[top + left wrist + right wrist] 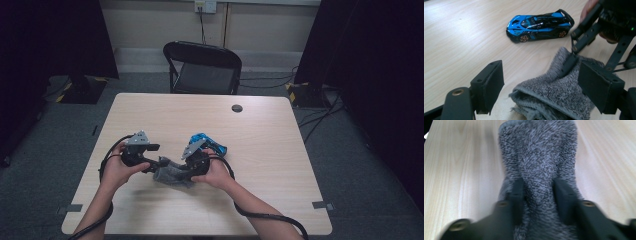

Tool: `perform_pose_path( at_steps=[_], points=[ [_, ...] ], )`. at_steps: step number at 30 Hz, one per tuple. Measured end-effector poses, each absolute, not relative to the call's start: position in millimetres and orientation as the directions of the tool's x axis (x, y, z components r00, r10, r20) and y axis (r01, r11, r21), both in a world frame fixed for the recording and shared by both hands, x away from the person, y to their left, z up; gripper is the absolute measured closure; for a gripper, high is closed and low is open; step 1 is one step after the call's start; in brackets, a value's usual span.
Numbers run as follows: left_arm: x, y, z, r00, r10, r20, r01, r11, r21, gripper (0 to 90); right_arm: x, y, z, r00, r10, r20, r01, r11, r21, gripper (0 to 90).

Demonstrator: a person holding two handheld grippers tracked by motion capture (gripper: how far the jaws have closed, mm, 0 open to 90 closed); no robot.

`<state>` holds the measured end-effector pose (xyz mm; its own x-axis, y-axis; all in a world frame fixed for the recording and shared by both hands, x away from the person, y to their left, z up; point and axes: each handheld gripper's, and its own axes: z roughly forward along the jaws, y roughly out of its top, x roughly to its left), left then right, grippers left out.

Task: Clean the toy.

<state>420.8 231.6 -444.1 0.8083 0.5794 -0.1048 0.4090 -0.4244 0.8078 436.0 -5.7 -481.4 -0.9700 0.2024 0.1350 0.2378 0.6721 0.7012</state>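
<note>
A: From the high view, what lies where?

B: The cloth point(172, 175) lies on the bench point(270, 165), toward the near edge and left of the middle. The left tool point(159, 161) meets it from the left, the right tool point(186, 172) from the right. A blue car point(209, 144) sits just behind the right tool, close to the cloth. A chair point(202, 67) stands beyond the far edge.

A: And the left gripper view?

B: The left tool point(541, 87) is spread wide, the cloth point(554, 95) between its jaws, but unpinched. The right tool point(570, 61) bites the cloth's far side. The car point(539, 24) stands past it, apart from the cloth.

A: The right gripper view?

B: The right tool point(537, 192) is pressed onto a raised fold of the cloth point(537, 152); the rest runs away over bare bench point(461, 170). The picture is blurred.
</note>
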Motion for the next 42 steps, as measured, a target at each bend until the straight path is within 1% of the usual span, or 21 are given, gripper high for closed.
perform_pose_path(
  at_steps=[3,7,10,14,16,18,20,22,25,26,30,32,34,35,36,37,39,41,42],
  points=[
    [419.2,227.6,-444.7,0.816,0.568,-0.103,0.397,-0.422,0.815,20.7,436.8,-8.6,-479.1,-0.973,0.190,0.130,0.226,0.691,0.687,46.5],
    [417.0,220.3,-442.5,0.831,0.548,-0.090,0.376,-0.435,0.818,20.7,436.5,-19.6,-471.0,-0.970,0.206,0.132,0.239,0.679,0.695,38.7],
    [415.0,214.0,-441.9,0.845,0.528,-0.085,0.365,-0.453,0.813,20.6,437.9,-32.0,-461.4,-0.967,0.224,0.120,0.241,0.659,0.713,35.8],
    [413.1,202.5,-444.8,0.875,0.479,-0.072,0.336,-0.494,0.802,20.6,444.2,-47.7,-454.1,-0.958,0.260,0.119,0.264,0.644,0.719,35.0],
    [412.1,195.9,-446.9,0.894,0.445,-0.054,0.312,-0.529,0.789,20.7,448.9,-56.1,-452.2,-0.951,0.289,0.109,0.275,0.633,0.724,34.1],
    [411.1,190.2,-450.4,0.908,0.418,-0.039,0.291,-0.560,0.776,20.8,454.7,-64.3,-450.8,-0.935,0.333,0.120,0.310,0.605,0.733,33.2],
    [410.3,186.3,-455.4,0.917,0.397,-0.038,0.284,-0.582,0.762,22.8,461.5,-72.0,-449.3,-0.921,0.369,0.126,0.333,0.579,0.744,31.4],
    [410.1,184.2,-460.9,0.930,0.367,-0.019,0.265,-0.633,0.728,24.7,468.1,-77.6,-448.0,-0.912,0.393,0.121,0.343,0.565,0.750,31.7],
    [409.9,179.4,-471.1,0.946,0.325,-0.019,0.244,-0.671,0.700,29.6,477.4,-81.0,-447.1,-0.894,0.434,0.110,0.360,0.549,0.754,31.6],
    [410.3,178.1,-473.7,0.946,0.324,-0.019,0.247,-0.680,0.691,30.2,481.6,-80.4,-447.4,-0.880,0.462,0.109,0.377,0.541,0.752,30.3],
    [412.1,175.8,-481.1,0.944,0.328,-0.030,0.261,-0.688,0.677,31.3,495.2,-75.7,-450.7,-0.848,0.526,0.067,0.388,0.528,0.756,22.1],
    [412.8,174.9,-484.1,0.945,0.327,-0.026,0.259,-0.694,0.672,32.5,503.6,-71.4,-455.8,-0.837,0.543,0.062,0.399,0.531,0.747,21.0],
    [413.5,175.1,-485.1,0.945,0.327,-0.020,0.254,-0.695,0.672,36.5,506.1,-69.6,-458.1,-0.836,0.546,0.064,0.407,0.536,0.739,20.9],
    [413.6,175.5,-485.1,0.943,0.332,-0.016,0.256,-0.696,0.670,36.5,509.6,-66.1,-461.9,-0.834,0.549,0.058,0.413,0.550,0.725,20.7],
    [413.6,175.8,-485.7,0.941,0.338,-0.017,0.261,-0.691,0.674,39.0,512.5,-62.4,-465.1,-0.837,0.545,0.046,0.411,0.570,0.712,20.1],
    [413.1,176.6,-486.8,0.937,0.350,-0.017,0.268,-0.685,0.678,44.3,517.4,-56.2,-469.1,-0.834,0.551,0.043,0.418,0.578,0.700,18.9],
    [412.4,178.8,-487.5,0.932,0.363,-0.013,0.273,-0.676,0.684,48.4,520.7,-52.5,-470.5,-0.829,0.558,0.036,0.424,0.586,0.691,18.8],
    [412.0,180.5,-487.1,0.923,0.384,-0.020,0.292,-0.667,0.685,59.0,526.2,-47.7,-473.5,-0.828,0.560,0.039,0.433,0.592,0.680,17.9],
    [412.3,181.6,-487.0,0.918,0.396,-0.029,0.306,-0.659,0.687,62.2,527.3,-46.8,-473.6,-0.828,0.560,0.035,0.427,0.588,0.687,18.1]
  ],
)
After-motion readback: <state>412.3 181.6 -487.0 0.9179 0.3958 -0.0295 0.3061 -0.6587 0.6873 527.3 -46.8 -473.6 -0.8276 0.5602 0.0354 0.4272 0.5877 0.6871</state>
